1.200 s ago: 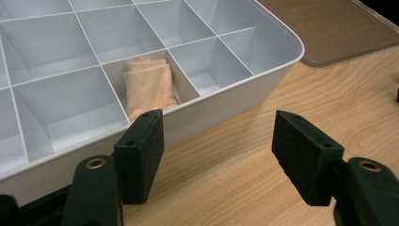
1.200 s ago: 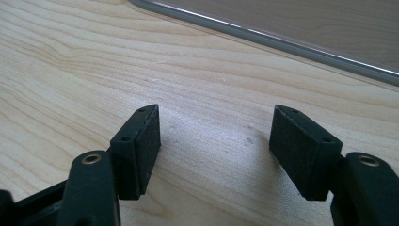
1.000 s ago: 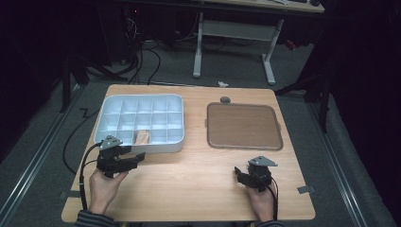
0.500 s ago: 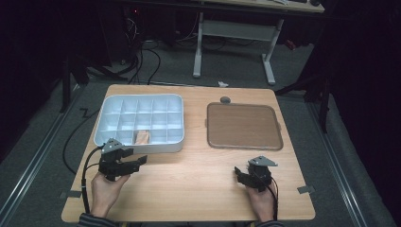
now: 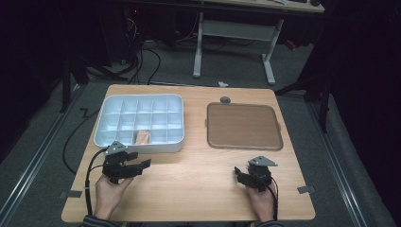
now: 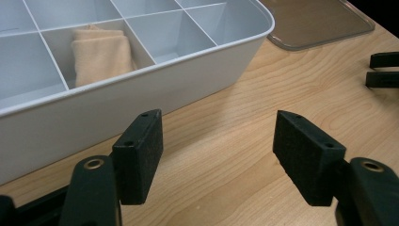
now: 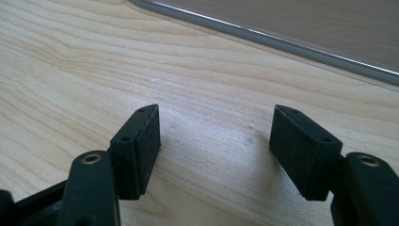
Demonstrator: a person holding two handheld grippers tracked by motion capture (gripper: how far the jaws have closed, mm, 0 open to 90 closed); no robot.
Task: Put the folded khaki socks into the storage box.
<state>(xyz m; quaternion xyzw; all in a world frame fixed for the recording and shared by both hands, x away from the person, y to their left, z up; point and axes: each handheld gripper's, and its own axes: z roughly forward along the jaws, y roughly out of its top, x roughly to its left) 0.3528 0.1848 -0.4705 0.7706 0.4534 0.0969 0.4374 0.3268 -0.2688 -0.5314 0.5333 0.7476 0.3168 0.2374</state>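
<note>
On the wooden worktop [image 5: 189, 189] a white compartment tray [image 5: 113, 142] stands at the far left and a flat brown lid [image 5: 243, 125] lies to its right, well apart from it; a folded beige cloth [image 5: 142, 137] sits in one compartment of the tray's near row, the third from the left; in the left gripper view the cloth [image 6: 101, 54] shows just behind the tray's near wall [image 6: 141, 103]. The left claw [image 5: 135, 167] rests near the worktop's front edge, just in front of the tray, its jaws spread wide with bare wood between them and nothing held; the right claw [image 5: 241, 174] sits toward the front right, short of the lid, its jaws likewise parted over bare wood and gripping nothing; the lid's rim [image 7: 282, 40] runs across the top of the right gripper view.
</note>
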